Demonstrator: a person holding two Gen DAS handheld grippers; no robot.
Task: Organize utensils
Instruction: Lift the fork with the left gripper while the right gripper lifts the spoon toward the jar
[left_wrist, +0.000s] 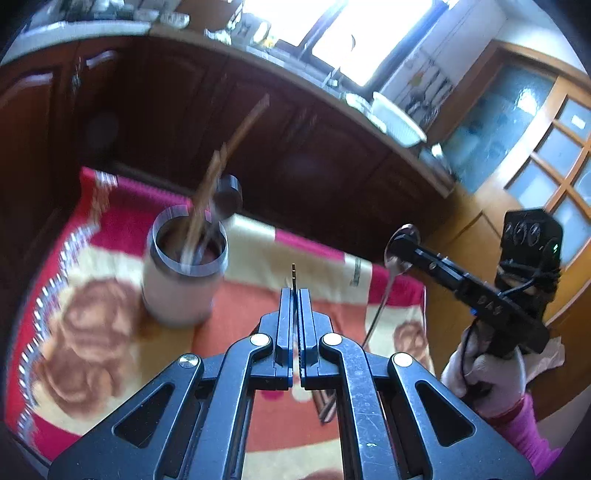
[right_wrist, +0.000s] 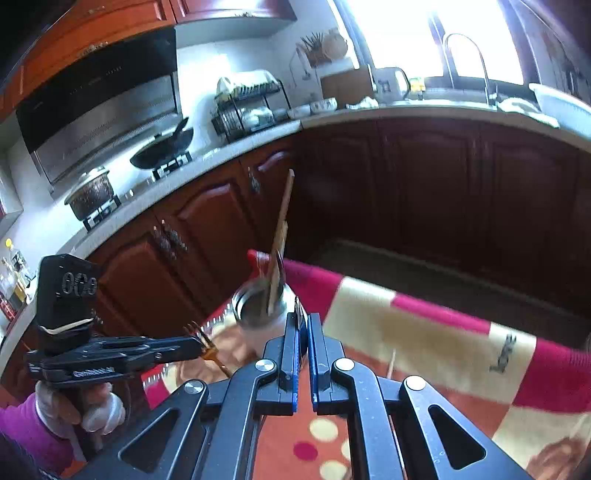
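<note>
My left gripper (left_wrist: 295, 293) is shut on a gold fork (left_wrist: 293, 274), seen edge-on in the left wrist view. In the right wrist view the fork's tines (right_wrist: 197, 332) stick out past that gripper (right_wrist: 197, 346) at lower left. My right gripper (right_wrist: 304, 318) is shut on a metal spoon (right_wrist: 297, 308). Its bowl and long handle (left_wrist: 380, 306) show at the right gripper (left_wrist: 398, 244) in the left wrist view. A white holder cup with a metal rim (left_wrist: 173, 288) (right_wrist: 260, 319) stands on the cloth ahead of both grippers, holding wooden chopsticks (left_wrist: 212, 177) and a dark round utensil (left_wrist: 229, 195).
A red, cream and orange patterned cloth (left_wrist: 110, 350) covers the table. A thin stick (right_wrist: 391, 363) and a dark utensil (left_wrist: 327, 406) lie on it. Dark wood cabinets (right_wrist: 424, 184) and a counter with a stove, dish rack and sink stand beyond. Gloved hands (left_wrist: 484, 376) hold both grippers.
</note>
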